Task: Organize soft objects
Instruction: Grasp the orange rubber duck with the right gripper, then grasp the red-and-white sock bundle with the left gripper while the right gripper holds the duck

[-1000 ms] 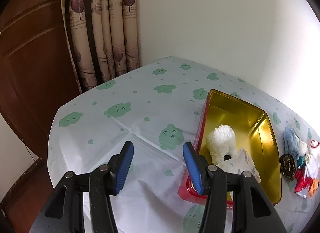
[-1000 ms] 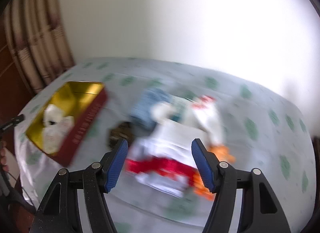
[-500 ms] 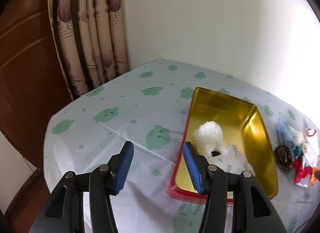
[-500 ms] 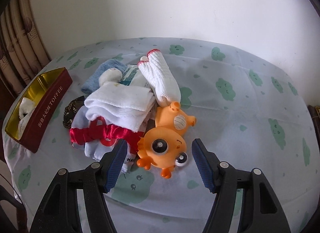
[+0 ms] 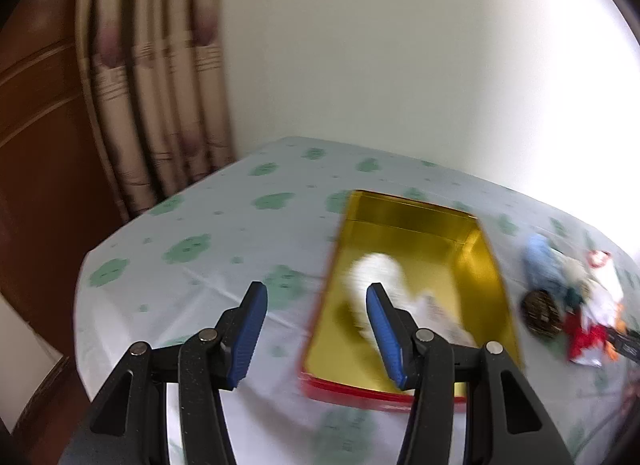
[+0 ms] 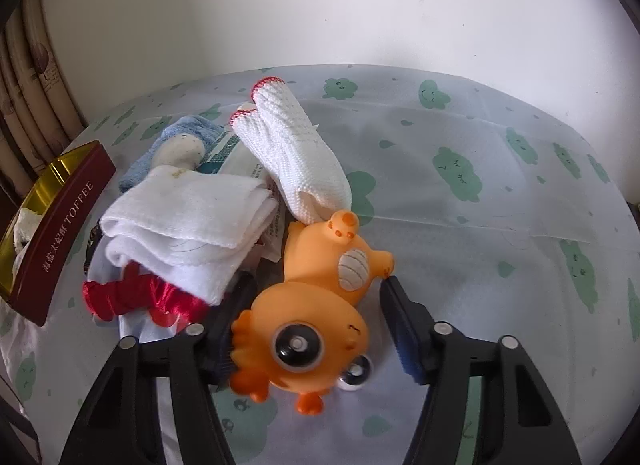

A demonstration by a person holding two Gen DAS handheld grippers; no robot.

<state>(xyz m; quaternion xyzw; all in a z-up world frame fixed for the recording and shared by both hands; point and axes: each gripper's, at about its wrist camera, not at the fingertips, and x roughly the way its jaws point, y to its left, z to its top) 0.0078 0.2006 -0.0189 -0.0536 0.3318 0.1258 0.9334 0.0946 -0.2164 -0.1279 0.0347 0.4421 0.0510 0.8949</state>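
My right gripper [image 6: 308, 317] is closing around the orange toy [image 6: 316, 305], not yet pinched, left gripper [image 5: 312, 329] open and empty, tin [image 5: 416, 225] holding two white pieces, pile [image 6: 188, 217] remaining.

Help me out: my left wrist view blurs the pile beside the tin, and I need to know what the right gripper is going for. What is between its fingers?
Observer: An orange toy with big eyes lies between the right gripper's fingers. The jaws have just been closing, but a gap shows beside the toy's head.
Operator: Is anything resting against the toy?
Observer: Yes, a white knitted glove touches its far end.
Operator: And the red thing I can make out?
Observer: A red scrunchie, partly under a folded white cloth.
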